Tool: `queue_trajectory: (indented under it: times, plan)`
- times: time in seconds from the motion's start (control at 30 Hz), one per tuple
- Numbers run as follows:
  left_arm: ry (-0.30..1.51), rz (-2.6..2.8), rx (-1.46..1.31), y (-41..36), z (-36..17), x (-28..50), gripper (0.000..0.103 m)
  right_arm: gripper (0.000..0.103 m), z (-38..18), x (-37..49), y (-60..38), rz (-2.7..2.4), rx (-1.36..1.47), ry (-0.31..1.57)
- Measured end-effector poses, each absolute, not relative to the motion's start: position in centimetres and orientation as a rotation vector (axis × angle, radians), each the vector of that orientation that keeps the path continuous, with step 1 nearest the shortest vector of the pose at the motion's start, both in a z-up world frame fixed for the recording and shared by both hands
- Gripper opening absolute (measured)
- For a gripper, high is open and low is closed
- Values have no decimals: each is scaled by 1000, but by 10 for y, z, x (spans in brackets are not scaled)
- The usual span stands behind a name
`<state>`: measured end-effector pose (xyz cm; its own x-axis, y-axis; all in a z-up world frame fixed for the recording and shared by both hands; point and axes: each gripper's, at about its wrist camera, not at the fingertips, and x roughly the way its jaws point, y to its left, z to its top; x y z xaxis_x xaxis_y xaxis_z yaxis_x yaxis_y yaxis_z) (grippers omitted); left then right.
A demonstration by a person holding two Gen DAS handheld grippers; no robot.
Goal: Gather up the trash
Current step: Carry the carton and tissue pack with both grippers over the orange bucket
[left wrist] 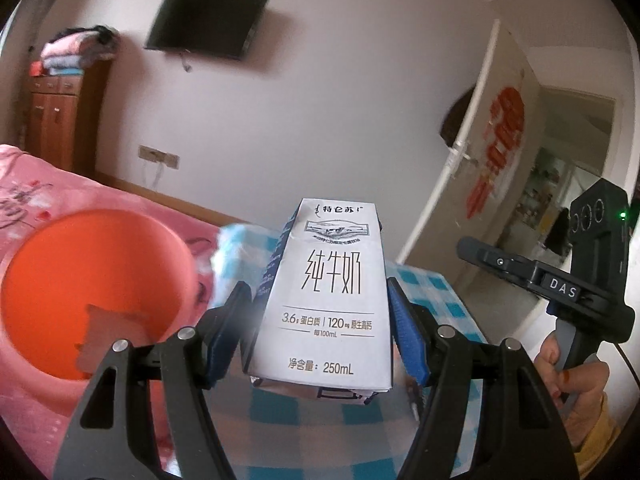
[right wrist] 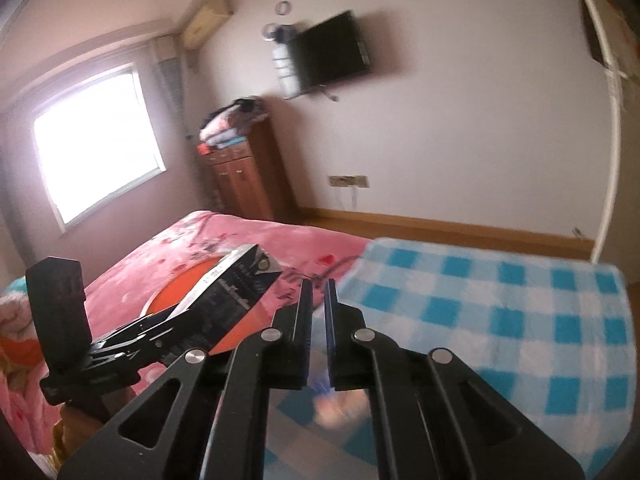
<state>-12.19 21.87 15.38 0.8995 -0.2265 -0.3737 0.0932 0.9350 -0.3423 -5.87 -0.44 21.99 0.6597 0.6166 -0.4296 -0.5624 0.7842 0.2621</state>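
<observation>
My left gripper [left wrist: 320,304] is shut on a white 250 mL milk carton [left wrist: 328,292], held upright above the blue checked cloth [left wrist: 432,292]. An orange bin [left wrist: 92,284] stands on the pink bedspread to the left of the carton, with a brown scrap [left wrist: 106,332] inside. In the right wrist view the carton [right wrist: 228,292] sits in the left gripper in front of the orange bin [right wrist: 240,324]. My right gripper [right wrist: 319,284] is shut and holds nothing, above the checked cloth [right wrist: 500,312]. It also shows in the left wrist view [left wrist: 472,250] at the right.
A pink floral bedspread [right wrist: 224,236] covers the bed. A wooden cabinet [right wrist: 244,176] with folded clothes stands by the wall, under a wall TV [left wrist: 206,26]. An open white door [left wrist: 480,152] is at the right. A bright window [right wrist: 96,140] is at the left.
</observation>
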Motion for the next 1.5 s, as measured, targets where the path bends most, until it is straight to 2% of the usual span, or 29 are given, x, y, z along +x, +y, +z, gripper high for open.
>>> queue_trajectory:
  times: [0.13,0.27,0.3,0.33,0.4,0.5,0.6,0.73,0.9,0.93,1.03,1.13,1.33,1.5]
  plan:
    - [414,-101,-341,244,156,-130,68,7,219,-50,23,717,86,531]
    - [417,-64,-342,260,152,-139,68,8,166,-35,33,716,32,668]
    - [419,-61,-351,264,151,-139,68,17,149,-32,32,710,26,710]
    - [420,-58,-358,267,149,-138,68,40,126,-30,32,680,1,757]
    - [417,-52,-359,269,149,-138,68,57,98,-26,31,674,-18,816]
    - [415,-51,-366,275,148,-138,68,59,67,-22,34,653,-54,873]
    - [413,-46,-364,278,148,-140,68,70,48,-21,42,649,-122,896]
    - [410,-34,-371,280,148,-140,68,78,27,-19,46,637,-206,919]
    - [417,-31,-375,282,145,-139,68,76,18,-25,50,606,-263,901]
    - [418,-31,-376,282,144,-139,68,66,18,-26,51,587,-278,893]
    - [418,-27,-378,283,145,-139,68,48,20,-26,51,567,-289,883]
    - [414,-16,-382,286,145,-141,68,36,23,-24,47,551,-269,886]
    - [399,10,-389,296,146,-146,68,32,58,-24,47,585,-176,842]
    - [366,49,-391,308,153,-152,68,32,117,-26,65,699,-72,766]
